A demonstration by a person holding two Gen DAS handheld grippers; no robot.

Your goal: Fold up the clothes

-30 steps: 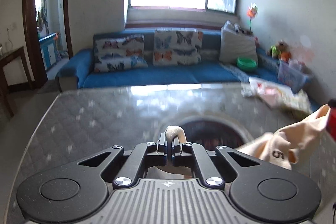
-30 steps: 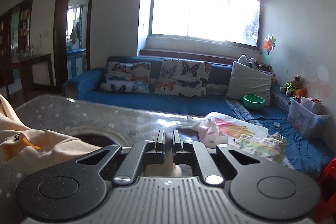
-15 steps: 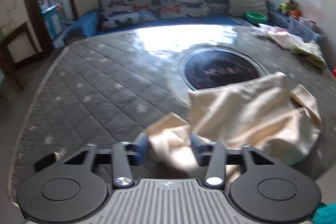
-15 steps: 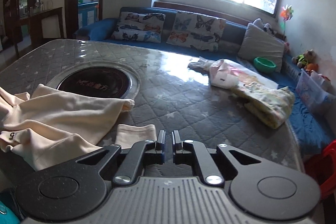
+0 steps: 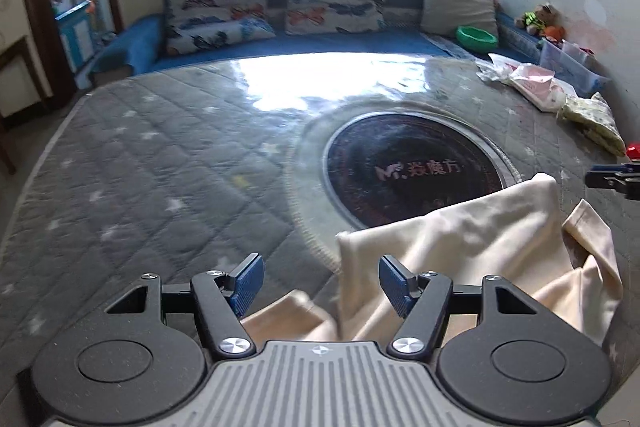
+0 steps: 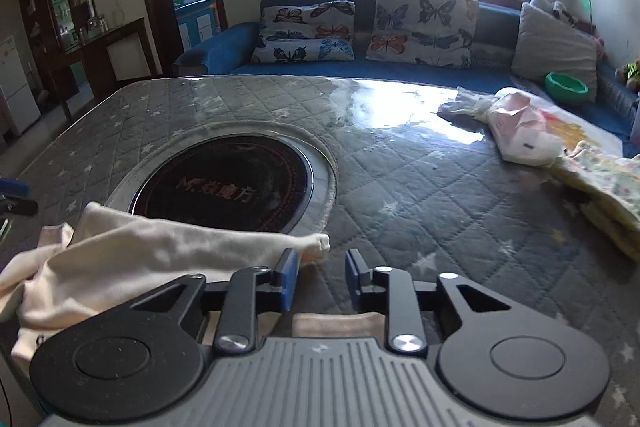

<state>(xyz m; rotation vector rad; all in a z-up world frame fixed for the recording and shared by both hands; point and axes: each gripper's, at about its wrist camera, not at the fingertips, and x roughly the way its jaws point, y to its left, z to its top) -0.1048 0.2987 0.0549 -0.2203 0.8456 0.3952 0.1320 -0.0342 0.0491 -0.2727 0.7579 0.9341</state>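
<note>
A cream garment [image 5: 472,251] lies crumpled on the near edge of the grey quilted table [image 5: 160,163], partly over the black round hob [image 5: 412,163]. My left gripper [image 5: 320,283] is open, its blue pads apart, with the garment's left corner lying loose between and below them. In the right wrist view the garment [image 6: 160,247] lies at lower left. My right gripper [image 6: 318,275] is open and holds nothing, just right of the garment's rolled end. The right gripper's tip also shows at the left wrist view's right edge [image 5: 616,179].
Folded pink and floral clothes [image 6: 560,155] lie stacked at the table's far right. A blue sofa [image 5: 340,39] with butterfly cushions stands behind the table, with a green bowl [image 5: 476,37] on it. A doorway and a dark cabinet [image 6: 80,39] are at the left.
Both grippers held the garment up a second ago. It now lies on the table. The left gripper opened first, then the right, and both are free of the cloth.
</note>
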